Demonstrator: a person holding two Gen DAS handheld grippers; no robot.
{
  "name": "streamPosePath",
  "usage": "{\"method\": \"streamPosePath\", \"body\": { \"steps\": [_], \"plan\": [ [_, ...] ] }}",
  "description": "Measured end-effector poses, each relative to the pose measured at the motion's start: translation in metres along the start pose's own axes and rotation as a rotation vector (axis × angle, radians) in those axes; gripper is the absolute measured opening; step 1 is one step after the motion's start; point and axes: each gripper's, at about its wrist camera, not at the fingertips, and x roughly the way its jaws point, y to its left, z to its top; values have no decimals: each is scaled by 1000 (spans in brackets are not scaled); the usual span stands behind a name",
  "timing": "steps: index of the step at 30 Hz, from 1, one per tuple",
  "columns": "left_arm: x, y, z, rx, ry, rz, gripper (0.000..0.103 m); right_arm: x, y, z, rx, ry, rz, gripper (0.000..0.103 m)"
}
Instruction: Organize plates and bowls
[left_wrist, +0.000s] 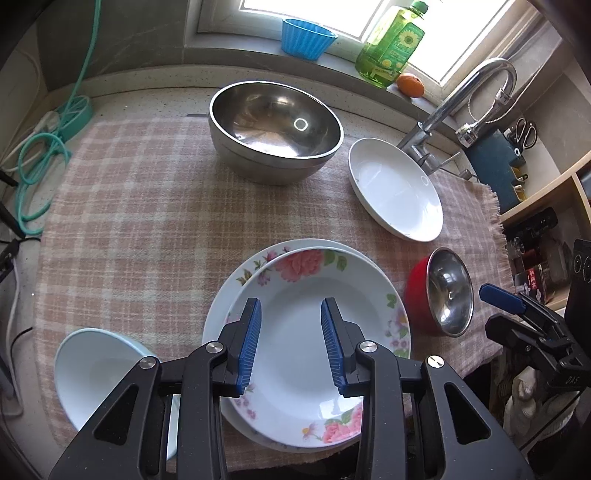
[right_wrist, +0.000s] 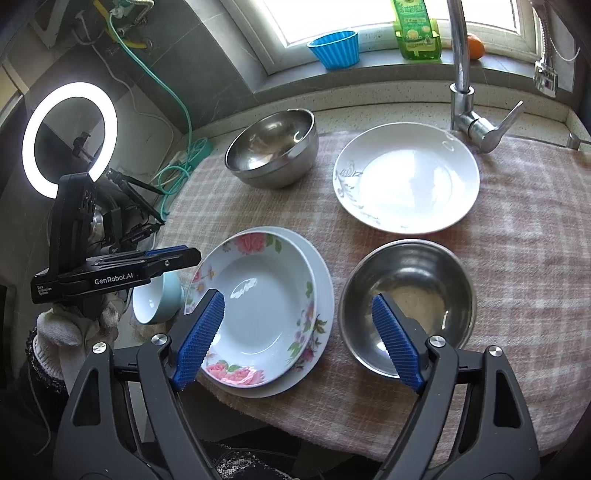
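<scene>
A floral deep plate (left_wrist: 295, 354) (right_wrist: 258, 306) lies on a plain white plate (left_wrist: 236, 273) (right_wrist: 321, 280) at the cloth's near edge. My left gripper (left_wrist: 291, 343) hovers open and empty above it. A pale blue bowl (left_wrist: 96, 373) (right_wrist: 155, 299) sits to its left. A small red bowl with steel inside (left_wrist: 448, 291) (right_wrist: 406, 295) sits to its right. My right gripper (right_wrist: 299, 336) is open and empty, between the floral plate and the small bowl. A white plate (left_wrist: 395, 192) (right_wrist: 406, 177) and a large steel bowl (left_wrist: 275, 129) (right_wrist: 273, 147) stand farther back.
A pink checked cloth (left_wrist: 140, 206) (right_wrist: 517, 240) covers the counter. A tap (left_wrist: 472, 92) (right_wrist: 461, 74) stands at the back right. A blue cup (left_wrist: 306, 37), an oil bottle (left_wrist: 391, 48) and an orange (left_wrist: 410, 85) sit on the sill. Cables (left_wrist: 40, 158) lie left. A ring light (right_wrist: 70, 140) stands left.
</scene>
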Motion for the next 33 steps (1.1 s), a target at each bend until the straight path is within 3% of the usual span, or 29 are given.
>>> {"method": "streamPosePath", "body": {
  "steps": [13,22,28,33],
  "plan": [
    [22,-32,11,-87,-40,-66,32,-36,-98,34,103,-106,-106,87],
    [49,-54,28,-144,-78,-93,32,-34,-134,63,21,-153,-140,89],
    [73,-58,45,-199,-96,-91,32,-9,-145,81,-6,-114,-123,92],
    [92,-57,56,-246,-94,-97,32,20,-160,89,23,-32,-149,92]
  ]
}}
